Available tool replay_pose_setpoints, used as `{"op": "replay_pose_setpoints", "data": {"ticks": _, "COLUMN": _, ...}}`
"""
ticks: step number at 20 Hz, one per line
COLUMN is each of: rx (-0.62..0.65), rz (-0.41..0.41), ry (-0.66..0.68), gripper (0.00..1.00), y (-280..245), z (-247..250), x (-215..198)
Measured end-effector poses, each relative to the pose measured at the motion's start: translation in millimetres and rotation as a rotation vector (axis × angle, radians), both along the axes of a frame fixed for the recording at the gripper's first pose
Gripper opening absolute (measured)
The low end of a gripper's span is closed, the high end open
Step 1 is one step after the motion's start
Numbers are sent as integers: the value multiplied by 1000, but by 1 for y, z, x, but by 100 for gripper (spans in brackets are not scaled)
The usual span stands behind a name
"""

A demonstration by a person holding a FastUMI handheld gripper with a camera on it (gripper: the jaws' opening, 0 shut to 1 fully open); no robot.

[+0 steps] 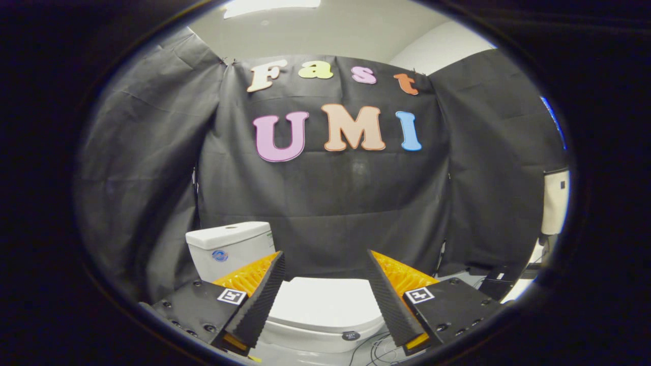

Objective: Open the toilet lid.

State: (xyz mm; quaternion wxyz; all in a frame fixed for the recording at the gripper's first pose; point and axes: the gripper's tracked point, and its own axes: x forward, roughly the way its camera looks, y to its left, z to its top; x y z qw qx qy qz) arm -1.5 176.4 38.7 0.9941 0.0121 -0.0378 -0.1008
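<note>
A white toilet stands low against the black cloth wall. Its lid [325, 305] lies flat and closed over the bowl, with a small dark button [350, 335] at the bowl's front rim. The white tank [229, 246] rises behind the lid, beyond my left finger. My gripper [323, 269] hovers above the lid and is open, with a wide gap between the fingers and nothing held. The lid shows through that gap, below and just ahead of the fingertips. The fingers hide the lid's two sides.
Black cloth walls close in behind the toilet and on both sides. Thin cables [379, 348] lie on the floor beside the bowl, under my right finger. A pale object [554, 201] stands past the right cloth panel.
</note>
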Motion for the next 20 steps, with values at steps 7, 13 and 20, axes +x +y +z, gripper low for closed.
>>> {"op": "replay_pose_setpoints", "data": {"ticks": 7, "rx": 28, "rz": -4, "ry": 17, "gripper": 97, "y": -1, "z": -8, "x": 5}}
{"op": "replay_pose_setpoints", "data": {"ticks": 13, "rx": 72, "rz": -19, "ry": -3, "gripper": 96, "y": -3, "z": -11, "x": 9}}
{"op": "replay_pose_setpoints", "data": {"ticks": 20, "rx": 271, "rz": -187, "ry": -156, "gripper": 89, "y": -37, "z": -9, "x": 22}}
